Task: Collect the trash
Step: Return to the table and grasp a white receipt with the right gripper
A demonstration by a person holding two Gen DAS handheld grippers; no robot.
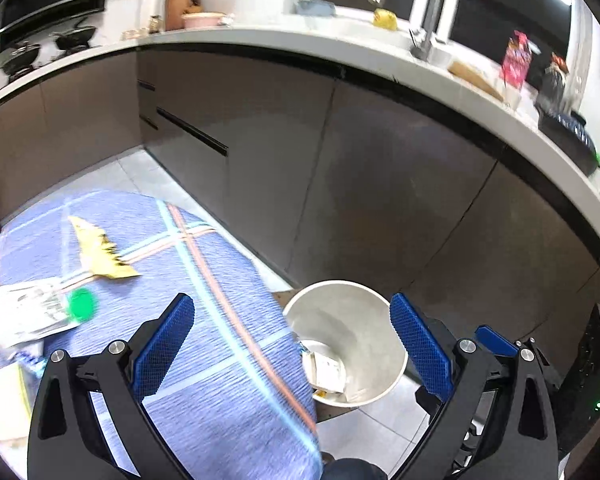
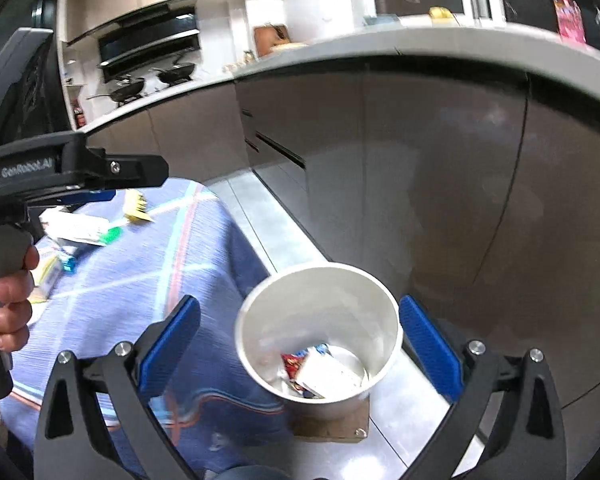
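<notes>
A white round bin [image 1: 364, 320] [image 2: 340, 292] stands on the floor beside the table and holds several wrappers [image 2: 320, 372]. On the blue checked tablecloth [image 1: 204, 360] [image 2: 140, 292] lie a yellow wrapper [image 1: 100, 256] [image 2: 136, 206], a white packet with a green cap [image 1: 40, 312] [image 2: 80, 228] and other scraps at the left edge. My left gripper [image 1: 292, 344] hangs open over the table's edge and the bin, nothing between its blue pads. My right gripper [image 2: 300, 344] is open above the bin, also with nothing in it. The left gripper's body, held by a hand [image 2: 10, 304], shows at the left of the right wrist view.
Brown kitchen cabinets [image 1: 340, 168] run close behind the bin under a white counter [image 1: 260, 40] with a faucet [image 1: 416, 8], packets and cookware. The bin sits on a small wooden board [image 2: 332, 424] on grey floor tiles.
</notes>
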